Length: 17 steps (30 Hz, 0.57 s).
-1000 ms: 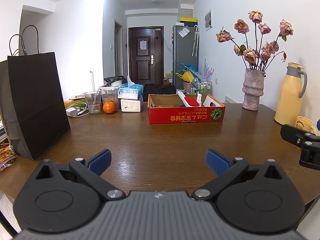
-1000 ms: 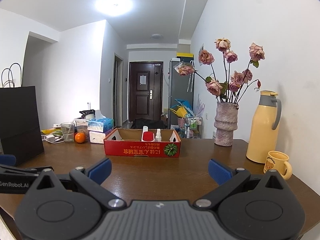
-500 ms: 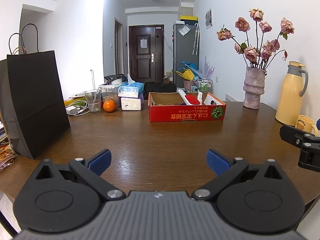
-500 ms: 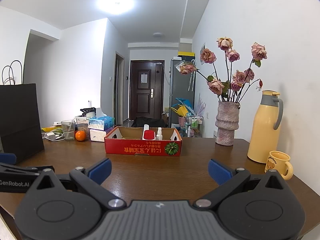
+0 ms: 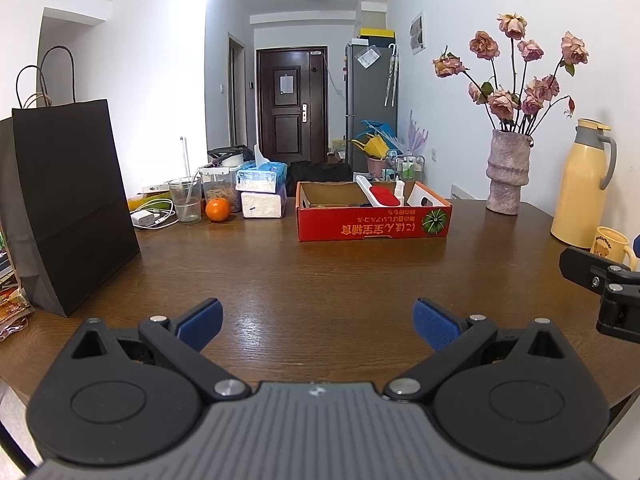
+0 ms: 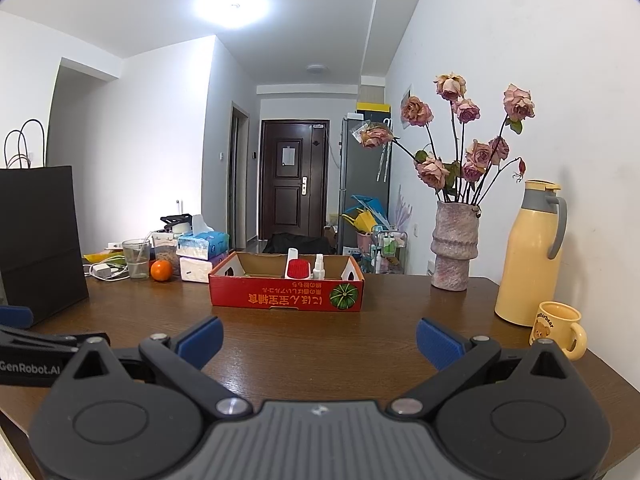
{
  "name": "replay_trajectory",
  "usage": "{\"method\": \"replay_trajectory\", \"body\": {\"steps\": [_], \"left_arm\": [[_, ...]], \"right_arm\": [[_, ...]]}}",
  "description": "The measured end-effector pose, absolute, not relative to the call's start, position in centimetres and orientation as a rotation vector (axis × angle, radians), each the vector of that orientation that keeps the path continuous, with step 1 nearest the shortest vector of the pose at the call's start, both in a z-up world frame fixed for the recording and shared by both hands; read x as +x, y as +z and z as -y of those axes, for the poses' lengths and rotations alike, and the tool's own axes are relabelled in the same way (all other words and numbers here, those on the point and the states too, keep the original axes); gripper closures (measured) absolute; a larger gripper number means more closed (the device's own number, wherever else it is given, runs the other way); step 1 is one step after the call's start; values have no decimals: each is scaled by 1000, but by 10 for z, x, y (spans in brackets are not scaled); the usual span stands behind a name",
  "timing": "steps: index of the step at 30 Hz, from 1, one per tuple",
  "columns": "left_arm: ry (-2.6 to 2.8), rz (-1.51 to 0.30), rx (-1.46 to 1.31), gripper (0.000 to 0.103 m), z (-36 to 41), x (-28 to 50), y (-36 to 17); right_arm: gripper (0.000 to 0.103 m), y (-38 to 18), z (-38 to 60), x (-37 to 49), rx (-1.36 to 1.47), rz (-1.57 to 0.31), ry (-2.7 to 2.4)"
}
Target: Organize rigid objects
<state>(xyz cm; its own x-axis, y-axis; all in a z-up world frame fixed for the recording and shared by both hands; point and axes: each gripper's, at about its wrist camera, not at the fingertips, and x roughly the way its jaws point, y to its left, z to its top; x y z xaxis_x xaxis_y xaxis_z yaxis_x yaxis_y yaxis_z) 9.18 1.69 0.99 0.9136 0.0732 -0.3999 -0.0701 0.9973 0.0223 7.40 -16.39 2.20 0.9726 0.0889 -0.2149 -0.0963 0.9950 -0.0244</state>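
A red cardboard box (image 5: 374,222) stands on the brown wooden table (image 5: 312,280) at the far middle. Inside it are a red-and-white brush (image 5: 385,195) and a small white spray bottle (image 5: 399,189). The box also shows in the right wrist view (image 6: 286,295), with the brush (image 6: 298,268) and bottle (image 6: 318,267). My left gripper (image 5: 316,322) is open and empty, held above the near table edge. My right gripper (image 6: 319,340) is open and empty, well short of the box. Part of the right gripper shows at the right edge of the left wrist view (image 5: 604,286).
A black paper bag (image 5: 68,208) stands at the left. A glass (image 5: 185,200), an orange (image 5: 218,209), tissue packs (image 5: 262,194) and a charger (image 5: 146,218) sit far left. A vase of roses (image 5: 508,172), a yellow thermos (image 5: 580,184) and a yellow mug (image 6: 558,330) stand right.
Both views have shifted slightly; the right wrist view has tilted up a little. Both grippers stay open and nothing on the table has moved.
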Motion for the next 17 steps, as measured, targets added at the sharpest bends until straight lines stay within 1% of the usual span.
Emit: {"method": "replay_trajectory", "body": {"steps": [17], "left_arm": [[73,-421,-2,0,-20,95,5]], "right_arm": [[0,18,163,76,-37,-230,96]]}}
